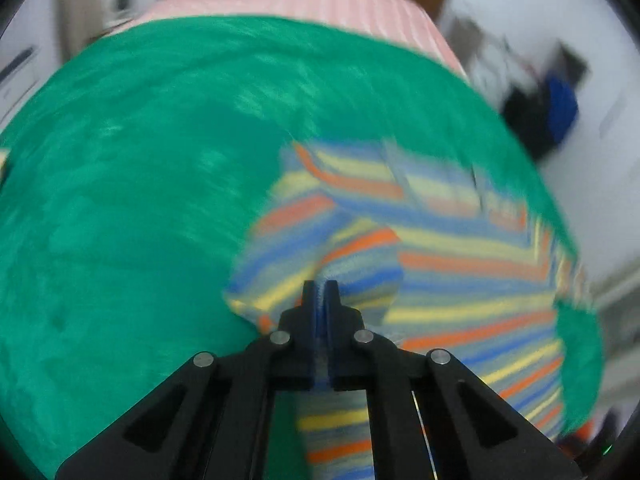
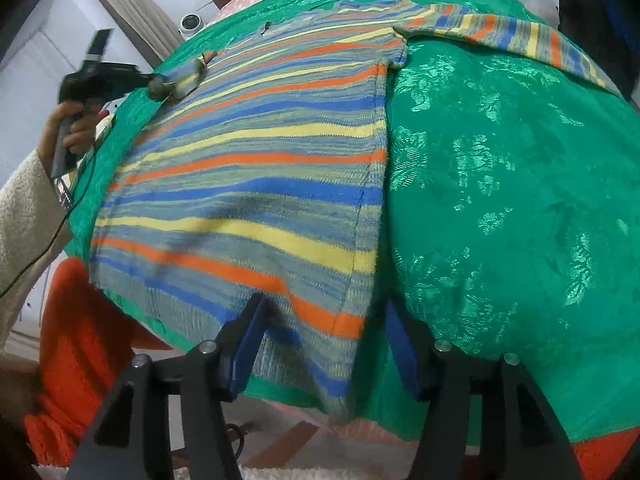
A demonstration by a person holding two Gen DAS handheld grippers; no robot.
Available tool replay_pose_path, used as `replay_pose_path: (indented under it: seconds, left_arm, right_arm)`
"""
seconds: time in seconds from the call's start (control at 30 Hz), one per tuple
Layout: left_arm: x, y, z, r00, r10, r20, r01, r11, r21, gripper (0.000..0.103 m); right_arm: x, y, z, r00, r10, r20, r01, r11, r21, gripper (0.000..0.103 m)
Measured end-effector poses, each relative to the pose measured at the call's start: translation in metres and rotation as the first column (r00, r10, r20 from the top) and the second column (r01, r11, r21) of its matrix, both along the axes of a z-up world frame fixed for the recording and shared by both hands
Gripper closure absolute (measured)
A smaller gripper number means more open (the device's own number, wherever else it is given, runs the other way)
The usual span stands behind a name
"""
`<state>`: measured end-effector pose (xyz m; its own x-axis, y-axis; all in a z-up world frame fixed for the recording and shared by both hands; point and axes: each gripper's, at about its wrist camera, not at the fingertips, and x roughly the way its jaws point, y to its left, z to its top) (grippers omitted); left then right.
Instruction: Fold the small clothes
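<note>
No writing is readable. The striped sweater (image 2: 248, 184) (blue, yellow, orange and grey bands, one sleeve stretched out) lies flat on the green cloth (image 2: 500, 200). The left gripper (image 1: 320, 290) has its jaws pinching a sweater fold. The right gripper (image 2: 324, 344) has jaws spread astride the hem.

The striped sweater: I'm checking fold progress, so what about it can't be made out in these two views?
- Left wrist view: motion blur smears the striped sweater; its outline and folds are unclear. The left gripper is shut on a bunch of it, hiding the pinched part.
- Right wrist view: the sweater's near hem runs behind the open right gripper; the far sleeve end is cut off at the picture's right edge.
</note>
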<state>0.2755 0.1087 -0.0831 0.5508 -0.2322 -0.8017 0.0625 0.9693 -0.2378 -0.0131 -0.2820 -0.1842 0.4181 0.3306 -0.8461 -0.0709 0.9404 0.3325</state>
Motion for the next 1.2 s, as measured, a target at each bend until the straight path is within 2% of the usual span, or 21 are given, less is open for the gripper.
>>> replay_pose_path:
  seconds: [0.07,0.13,0.2,0.3,0.4,0.47,0.53,0.6,0.63,0.67,0.77,0.83,0.9,0.93,0.97,1.0,1.07,1.1,1.13,1.17,1.2]
  left_arm:
    - [-0.005,0.046,0.013,0.989,0.145,0.024,-0.144,0.988,-0.049,0.101]
    - [-0.009,0.092,0.015,0.952,0.304,0.024,-0.302,0.952,-0.046,0.101]
    - [-0.012,0.129,0.006,0.907,0.421,-0.002,-0.421,0.907,-0.027,0.101]
    - [-0.014,0.162,-0.014,0.857,0.514,-0.041,-0.514,0.858,0.009,0.103]
    - [-0.015,0.173,-0.031,0.836,0.545,-0.062,-0.544,0.839,0.029,0.103]
    - [-0.013,0.178,-0.04,0.83,0.549,-0.094,-0.552,0.834,-0.005,0.103]
    - [-0.018,0.181,-0.043,0.831,0.545,-0.114,-0.551,0.834,-0.031,0.101]
    - [-0.025,0.185,-0.041,0.836,0.541,-0.095,-0.547,0.835,-0.063,0.095]
    - [-0.027,0.186,-0.039,0.848,0.523,-0.081,-0.529,0.845,-0.075,0.085]
    - [-0.026,0.182,-0.037,0.867,0.494,-0.069,-0.498,0.864,-0.073,0.069]
    - [-0.016,0.162,-0.033,0.916,0.4,-0.023,-0.399,0.917,0.014,0.04]
    - [-0.003,0.149,-0.038,0.941,0.338,-0.022,-0.336,0.94,0.057,0.033]
    - [0.01,0.148,-0.051,0.94,0.332,-0.078,-0.326,0.942,0.081,0.035]
    - [0.017,0.15,-0.06,0.933,0.339,-0.122,-0.331,0.94,0.082,0.05]
    - [0.019,0.153,-0.069,0.925,0.343,-0.165,-0.336,0.939,0.066,0.094]
    - [0.018,0.155,-0.073,0.921,0.346,-0.181,-0.342,0.938,0.05,0.095]
    - [0.003,0.157,-0.062,0.907,0.408,-0.101,-0.402,0.912,0.079,0.096]
    - [-0.011,0.163,-0.053,0.88,0.471,-0.058,-0.467,0.882,0.071,0.096]
    - [-0.022,0.168,-0.05,0.85,0.525,-0.054,-0.523,0.851,0.041,0.095]
    - [-0.032,0.173,-0.05,0.822,0.566,-0.066,-0.566,0.824,0.01,0.093]
    - [-0.041,0.175,-0.052,0.807,0.583,-0.09,-0.587,0.81,-0.014,0.09]
  right_arm:
    - [0.0,-0.003,0.0,1.0,-0.01,-0.003,0.01,1.0,0.016,0.044]
    - [0.001,-0.004,0.0,1.0,-0.018,-0.006,0.018,1.0,0.026,0.044]
    - [0.001,-0.004,0.0,1.0,-0.025,-0.006,0.026,0.999,0.029,0.044]
    - [0.001,-0.004,-0.001,1.0,-0.026,0.0,0.026,0.999,0.024,0.042]
    - [0.001,-0.002,0.0,1.0,-0.017,0.0,0.017,1.0,0.013,0.042]
    - [0.001,-0.002,0.0,1.0,-0.018,-0.003,0.018,1.0,0.014,0.042]
    - [0.002,-0.002,0.0,1.0,-0.022,-0.004,0.022,1.0,0.016,0.042]
    - [0.002,0.0,0.0,1.0,-0.023,-0.004,0.023,1.0,0.013,0.042]
    - [0.002,0.001,-0.001,1.0,-0.022,-0.004,0.022,1.0,0.009,0.042]
    - [0.002,0.002,-0.001,1.0,-0.021,-0.003,0.021,1.0,0.005,0.042]
    - [0.003,0.006,-0.001,1.0,-0.012,-0.002,0.012,1.0,-0.006,0.041]
    - [0.003,0.007,-0.001,1.0,-0.009,-0.005,0.009,1.0,-0.011,0.041]
    - [0.003,0.007,-0.001,1.0,-0.01,-0.008,0.01,1.0,-0.013,0.041]
    - [0.003,0.007,-0.001,1.0,-0.013,-0.008,0.013,1.0,-0.013,0.041]
    - [0.003,0.008,-0.001,1.0,-0.016,-0.008,0.016,1.0,-0.015,0.041]
    - [0.003,0.009,-0.001,1.0,-0.016,-0.007,0.016,1.0,-0.02,0.041]
    - [0.003,0.01,-0.001,1.0,-0.014,-0.006,0.014,0.999,-0.032,0.041]
    - [0.003,0.01,-0.001,1.0,-0.014,-0.006,0.014,0.999,-0.033,0.041]
    - [0.003,0.01,-0.002,1.0,-0.014,-0.005,0.014,0.999,-0.032,0.041]
    - [0.003,0.01,-0.002,1.0,-0.014,-0.005,0.014,0.999,-0.029,0.041]
    - [0.003,0.01,-0.002,1.0,-0.013,-0.005,0.013,1.0,-0.027,0.041]
